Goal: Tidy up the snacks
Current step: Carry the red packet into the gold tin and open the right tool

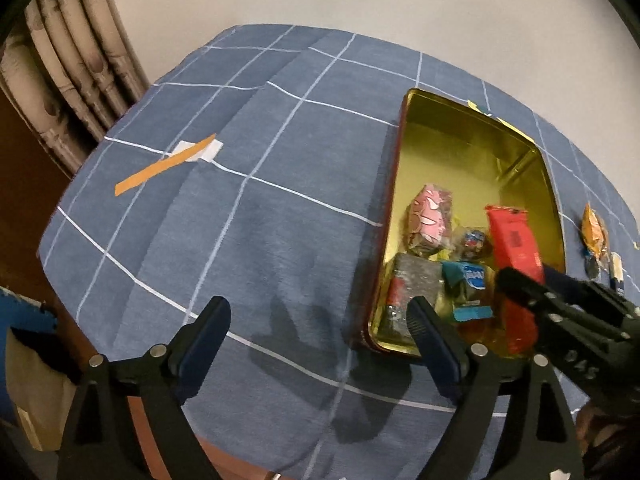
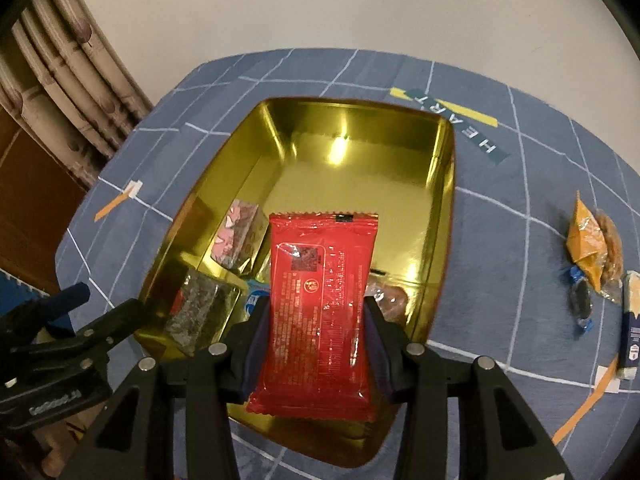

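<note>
A gold tin box [image 2: 444,184] stands open on the blue checked cloth; it also shows in the left wrist view [image 1: 472,128]. My right gripper [image 2: 316,332] is shut on a red snack packet [image 2: 320,280] and holds it over the near half of the tin; the packet also shows in the left wrist view [image 1: 514,240]. In the tin lie a pink packet [image 1: 430,218], a grey packet [image 2: 200,312] and a blue packet [image 1: 468,280]. My left gripper [image 1: 320,328] is open and empty over the cloth, left of the tin.
An orange snack packet [image 2: 586,248], a small dark candy [image 2: 580,304] and a white and blue stick packet [image 2: 632,328] lie on the cloth right of the tin. Orange tape marks [image 1: 164,166] sit on the cloth. A curtain [image 1: 68,60] hangs at the far left.
</note>
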The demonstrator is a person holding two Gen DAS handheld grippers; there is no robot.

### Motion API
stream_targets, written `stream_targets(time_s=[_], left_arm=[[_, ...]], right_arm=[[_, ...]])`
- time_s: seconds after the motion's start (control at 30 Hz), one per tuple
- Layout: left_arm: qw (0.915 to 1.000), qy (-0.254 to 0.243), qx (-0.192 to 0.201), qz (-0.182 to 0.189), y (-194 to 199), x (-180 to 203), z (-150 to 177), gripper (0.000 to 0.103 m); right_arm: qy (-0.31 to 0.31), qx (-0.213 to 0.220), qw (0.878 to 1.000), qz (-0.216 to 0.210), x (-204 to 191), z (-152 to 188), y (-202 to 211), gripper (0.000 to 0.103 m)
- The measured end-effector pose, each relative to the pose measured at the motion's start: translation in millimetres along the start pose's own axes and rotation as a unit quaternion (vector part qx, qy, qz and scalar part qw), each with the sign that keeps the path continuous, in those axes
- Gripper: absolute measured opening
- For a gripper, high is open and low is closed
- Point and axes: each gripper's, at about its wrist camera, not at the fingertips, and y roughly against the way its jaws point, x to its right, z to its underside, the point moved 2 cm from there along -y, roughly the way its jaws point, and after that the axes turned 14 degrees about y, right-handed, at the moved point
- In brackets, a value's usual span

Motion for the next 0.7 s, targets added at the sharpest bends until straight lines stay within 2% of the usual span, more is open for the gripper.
stream_targets(time_s=[0.17, 0.3, 0.5, 0.6, 0.7], left_arm=[[0.9997, 0.019, -0.008, 0.013, 0, -1, -1, 0.088], [0.9995, 0.030, -0.011, 0.008, -2, -5, -3, 0.092], [0.9987, 0.049, -0.016, -0.008, -8, -16, -5, 0.092], [0.9979, 0.061, -0.018, -0.011, -10, -22, -7, 0.093], [0.9973, 0.070, -0.018, -0.010, -9, -24, -8, 0.093]], right_arm=[[0.000, -0.005, 1.000, -0.002, -2, 1, -8, 0.046], [0.015, -0.001, 1.000, -0.003, -7, 0, -7, 0.049], [0.021, 0.034, 0.999, -0.030, 1, 5, 27, 0.050], [0.015, 0.062, 0.998, -0.017, 23, 13, 54, 0.054], [-0.008, 0.082, 0.996, 0.031, 69, 27, 75, 0.060]])
